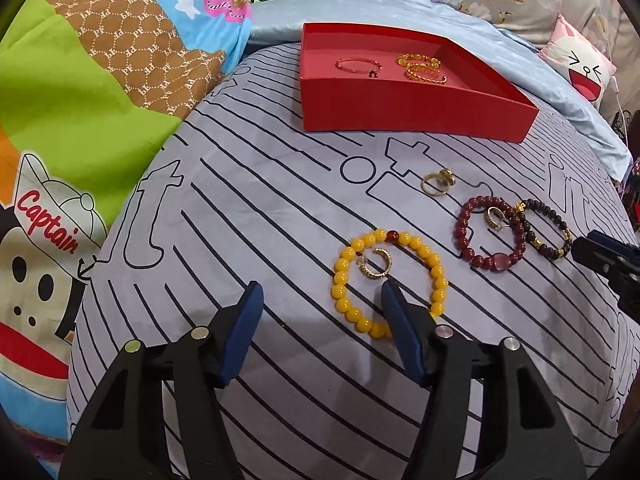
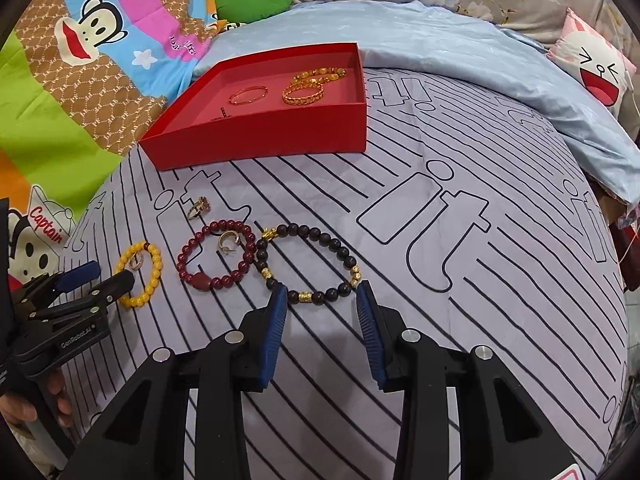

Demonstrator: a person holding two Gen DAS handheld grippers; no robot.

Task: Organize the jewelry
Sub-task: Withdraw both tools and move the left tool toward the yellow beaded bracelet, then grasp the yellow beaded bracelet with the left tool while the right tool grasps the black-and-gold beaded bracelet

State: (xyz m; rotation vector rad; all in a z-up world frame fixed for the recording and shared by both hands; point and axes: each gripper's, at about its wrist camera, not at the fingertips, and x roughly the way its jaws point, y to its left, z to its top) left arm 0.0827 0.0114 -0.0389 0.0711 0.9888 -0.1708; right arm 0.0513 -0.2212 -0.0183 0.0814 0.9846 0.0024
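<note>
Two tools wide | left tool [image 1: 322,300] straddles yellow bracelet [image 1: 390,282] edge | right tool [image 2: 322,300] just before dark bracelet [image 2: 308,262]

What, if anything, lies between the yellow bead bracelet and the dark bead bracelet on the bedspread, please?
The dark red bead bracelet lies between the yellow bead bracelet and the dark bead bracelet, a gold earring inside it, clearest in the right wrist view.

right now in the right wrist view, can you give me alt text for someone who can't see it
The open right gripper hovers at the near edge of a dark beaded bracelet on a striped grey bedsheet. Left of it lie a dark red bracelet, a yellow bracelet at the open left gripper, and a gold ring. Behind, a red box holds gold jewelry.
</note>
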